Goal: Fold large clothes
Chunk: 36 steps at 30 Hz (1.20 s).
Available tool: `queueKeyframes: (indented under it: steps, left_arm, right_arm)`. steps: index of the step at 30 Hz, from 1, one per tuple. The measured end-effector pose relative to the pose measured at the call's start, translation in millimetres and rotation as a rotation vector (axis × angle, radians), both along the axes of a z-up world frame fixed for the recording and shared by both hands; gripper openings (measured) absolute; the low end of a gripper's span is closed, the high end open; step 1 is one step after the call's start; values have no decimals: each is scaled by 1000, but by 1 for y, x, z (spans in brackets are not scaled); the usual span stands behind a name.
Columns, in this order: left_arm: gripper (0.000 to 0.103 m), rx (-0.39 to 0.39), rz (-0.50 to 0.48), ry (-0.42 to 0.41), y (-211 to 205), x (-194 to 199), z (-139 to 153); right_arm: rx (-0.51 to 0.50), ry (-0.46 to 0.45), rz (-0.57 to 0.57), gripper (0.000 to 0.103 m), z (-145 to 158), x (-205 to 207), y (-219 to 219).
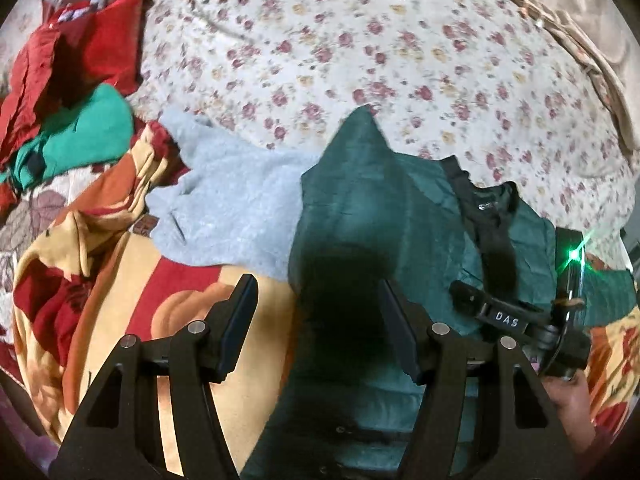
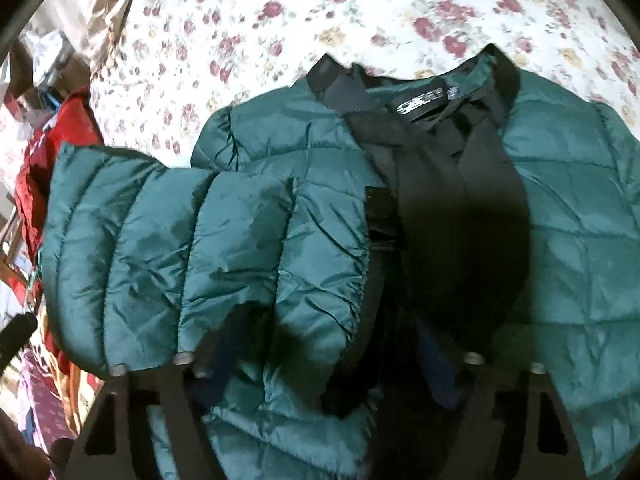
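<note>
Green quilted puffer jacket (image 2: 248, 240) fills the centre of the right wrist view, lying on a floral bedsheet (image 2: 248, 32) with its black collar (image 2: 420, 92) toward the top of the frame. Right gripper (image 2: 320, 364) sits at the bottom edge with a sleeve (image 2: 160, 240) draped across and between its fingers; whether the pads press on the fabric cannot be told. In the left wrist view, the left gripper (image 1: 316, 320) at lower centre has its jaws apart and empty, above the jacket's edge. My reading: one sleeve is folded inward across the body, and the other sleeve and the body folds remain.

Count, moving outward: two grippers, one jacket, one grey fleece garment (image 1: 224, 208) at centre left, one patterned blanket (image 1: 120, 304) at lower left, and a pile of red and green clothes (image 1: 72, 92) at upper left.
</note>
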State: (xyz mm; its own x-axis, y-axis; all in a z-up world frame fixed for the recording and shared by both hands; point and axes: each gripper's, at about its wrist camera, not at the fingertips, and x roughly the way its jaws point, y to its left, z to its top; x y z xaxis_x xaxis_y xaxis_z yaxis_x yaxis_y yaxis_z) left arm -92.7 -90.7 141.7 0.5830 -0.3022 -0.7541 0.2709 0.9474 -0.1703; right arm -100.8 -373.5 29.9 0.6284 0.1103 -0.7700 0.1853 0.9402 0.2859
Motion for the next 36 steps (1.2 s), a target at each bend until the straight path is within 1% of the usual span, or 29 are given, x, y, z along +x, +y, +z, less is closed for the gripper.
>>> queueKeyframes:
  steps: [1,3,4,5,6,7,11,14,17,20,23,27,31,36]
  left_arm:
    - [62,-2,5,7,1,2,-2]
    - [62,-5,17,21,3,6,-8]
    - [62,-6,20,26,3,7,-10]
    - [62,-7,23,32,3,9,-13]
    - [62,-8,24,36,3,10,-14]
    - [62,-11,26,41,2,10,-16]
    - [62,-21,25,52,-2,11,-20]
    - [62,-17,19,52,-8,10,-22]
    - [63,-19,4,70,-17,9,-28]
    - [62,-7,-3,71,-29,9,-32]
    - [62,21,-6,66,-39,10,-38]
    - [62,52,-10,81,-48,14,-49]
    - [62,48,5,94,-49,21,-55]
    - [62,37,22,112,-49,30,-61]
  right_arm:
    - [-16,-4,5,51,-1,2,2]
    - [-33,-9,9,43,-3,4,4]
    - [-30,-12,11,37,-3,4,4]
    - [-31,-19,14,33,-2,3,3]
    - [-34,-24,21,26,0,2,4]
    - [-40,-30,26,24,2,0,4]
    - [-108,-84,32,22,23,-16,2]
    - [-122,-120,21,22,37,-27,-7]
    - [-131,-155,-21,22,51,-44,-27]
    - [-136,-165,-60,22,58,-58,-45]
    - [-152,-156,-93,22,57,-69,-60]
    - [-142,-141,-134,22,51,-73,-76]
    - [-161,-129,-160,22,47,-79,-87]
    - [-215,-117,-211,22,48,-87,-106]
